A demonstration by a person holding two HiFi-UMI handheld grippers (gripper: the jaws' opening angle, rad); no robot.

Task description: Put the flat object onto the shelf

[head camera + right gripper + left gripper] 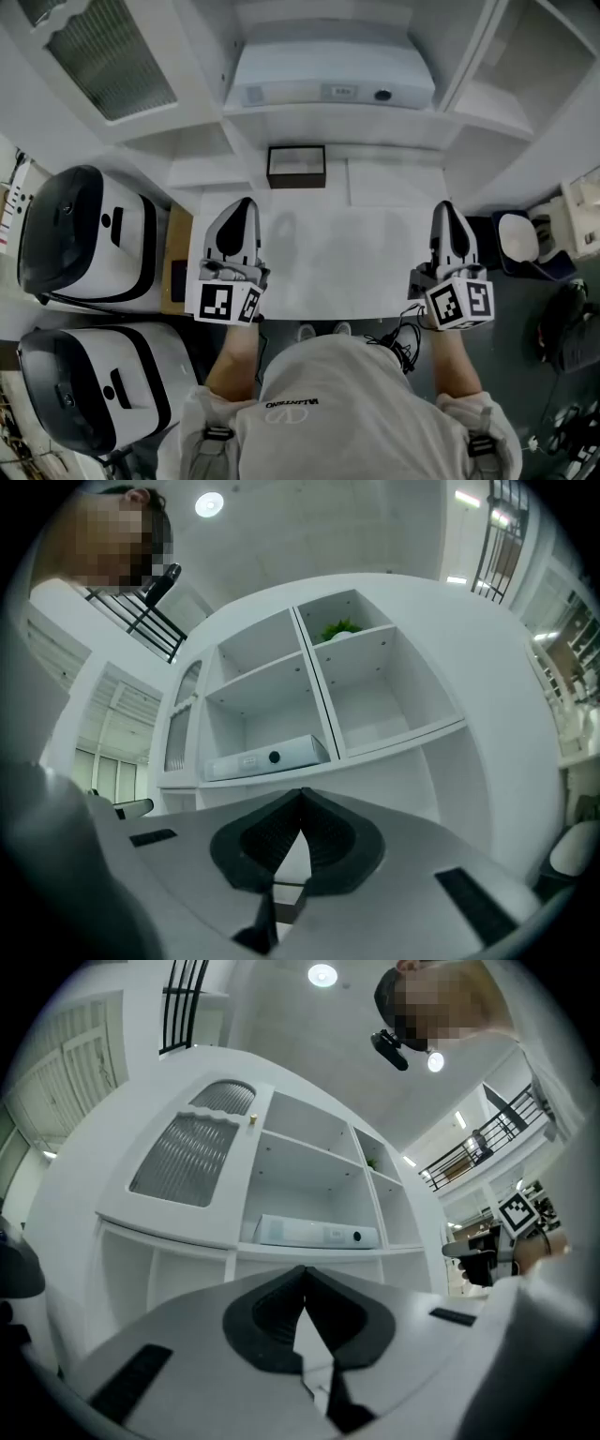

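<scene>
Your left gripper (241,210), right gripper (447,214) — jaws pressed together, empty — both before shelf (328,122); flat box (328,80) lies on shelf.

White desk (375,253): dark-rimmed box (296,166) at rear centre. White shelf (328,120) behind: flat white object (333,82) lying in middle compartment, green plant (339,628) in compartment higher up.
</scene>
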